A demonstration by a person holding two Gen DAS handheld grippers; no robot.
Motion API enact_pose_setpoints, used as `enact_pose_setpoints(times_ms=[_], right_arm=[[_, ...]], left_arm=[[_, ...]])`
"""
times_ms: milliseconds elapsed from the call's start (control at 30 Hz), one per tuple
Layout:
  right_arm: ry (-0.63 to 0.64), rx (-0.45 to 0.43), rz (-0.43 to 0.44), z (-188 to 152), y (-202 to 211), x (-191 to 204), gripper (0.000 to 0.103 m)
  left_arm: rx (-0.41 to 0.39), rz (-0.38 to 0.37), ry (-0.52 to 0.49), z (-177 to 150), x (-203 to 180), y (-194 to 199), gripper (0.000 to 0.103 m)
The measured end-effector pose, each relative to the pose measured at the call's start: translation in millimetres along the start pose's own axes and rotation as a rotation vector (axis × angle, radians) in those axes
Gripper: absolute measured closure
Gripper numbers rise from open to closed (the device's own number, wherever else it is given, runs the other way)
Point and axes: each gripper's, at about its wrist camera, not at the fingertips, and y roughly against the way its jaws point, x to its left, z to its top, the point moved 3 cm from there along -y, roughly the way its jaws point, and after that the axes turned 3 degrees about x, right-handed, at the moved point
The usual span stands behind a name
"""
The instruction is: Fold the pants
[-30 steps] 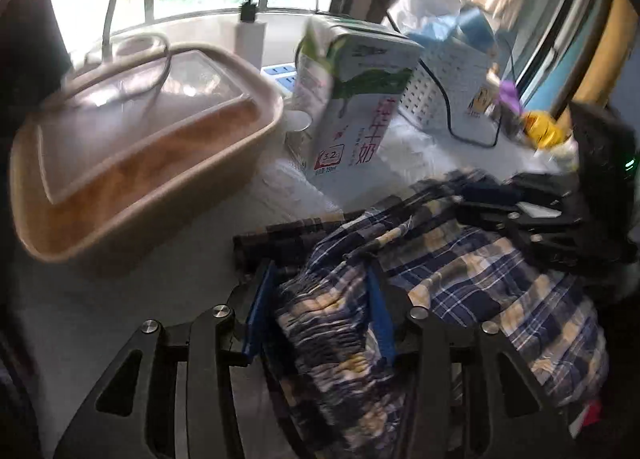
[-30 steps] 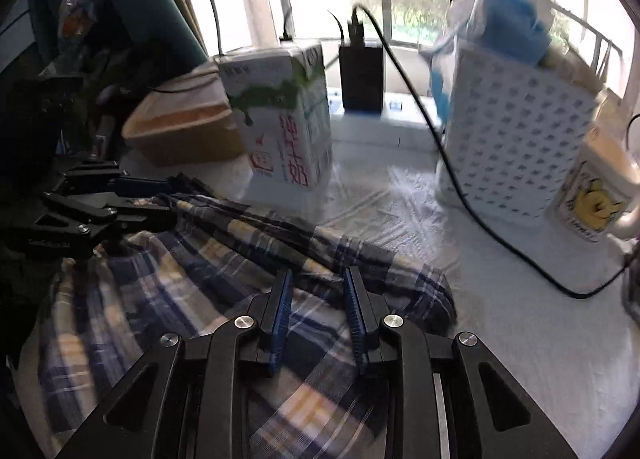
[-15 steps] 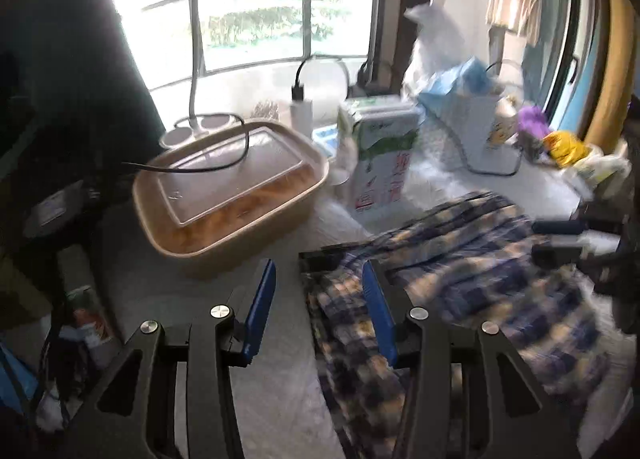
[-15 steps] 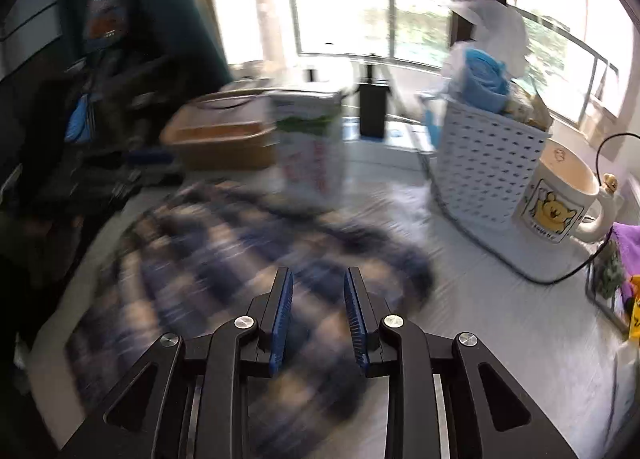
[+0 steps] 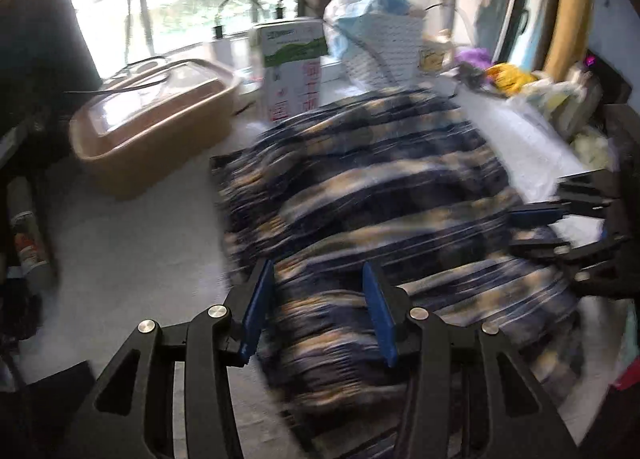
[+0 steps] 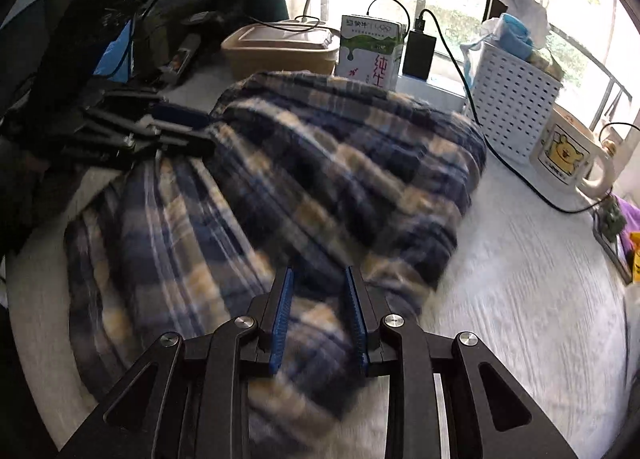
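The blue, navy and tan plaid pants (image 5: 372, 195) lie bunched on the white table, also in the right wrist view (image 6: 304, 179). My left gripper (image 5: 320, 291) is open, its blue pads either side of the cloth at the near end, above it. My right gripper (image 6: 318, 299) is open over the pants' near edge; cloth lies between and under the pads. Each gripper shows in the other's view: the right one (image 5: 560, 219) at the pants' right edge, the left one (image 6: 176, 127) at their left edge. Both views are blurred by motion.
A tan lidded container (image 5: 156, 127), a milk carton (image 6: 370, 51), a black charger (image 6: 418, 55) with cable, a white perforated basket (image 6: 516, 99) and a bear mug (image 6: 568, 155) stand behind the pants. Clutter lines the left and right table edges.
Both grippers let go of the pants, pulled back and up, then came down again over the near part of the cloth. The pants lie more spread out than before.
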Motion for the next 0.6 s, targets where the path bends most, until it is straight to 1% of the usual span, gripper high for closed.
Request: enact_pose_setpoints(times_ms=[33, 100, 167, 300, 367, 433, 500, 567, 600], right_arm=[[0.001, -0.002, -0.003, -5.9, 4.0, -1.4, 0.075], [-0.005, 0.006, -0.002, -16.0, 11.5, -2.9, 0.075], [-0.014, 0.020, -0.010, -21.0, 17.9, -7.1, 0.075], [-0.024, 0.050, -0.066, -33.7, 38.8, -7.7, 0.075], [-0.032, 0.031, -0.080, -32.4, 49.5, -7.3, 0.075], [-0.042, -0.008, -0.071, -27.2, 61.9, -3.4, 0.075], [-0.039, -0.048, -0.032, -20.7, 69.1, 5.6, 0.075], [-0.018, -0.075, -0.006, -11.1, 66.0, 18.4, 0.074], [-0.009, -0.081, 0.006, -6.7, 60.9, 25.4, 0.074]], left_arm=[[0.010, -0.002, 0.012, -1.4, 6.1, -1.1, 0.050], [0.014, -0.021, 0.052, -7.1, 16.3, 3.2, 0.040], [0.010, -0.005, 0.054, -9.0, 18.3, 8.6, 0.038], [-0.030, 0.061, 0.043, -9.8, 15.9, 32.9, 0.039], [-0.067, 0.080, 0.052, -9.6, 16.0, 50.7, 0.039], [-0.122, 0.042, 0.062, -9.8, 12.2, 73.1, 0.039], [-0.155, -0.012, 0.049, -10.3, 1.2, 87.0, 0.039], [-0.154, -0.070, 0.018, -15.4, -11.9, 88.4, 0.039], [-0.134, -0.078, -0.002, -20.3, -18.1, 82.8, 0.039]])
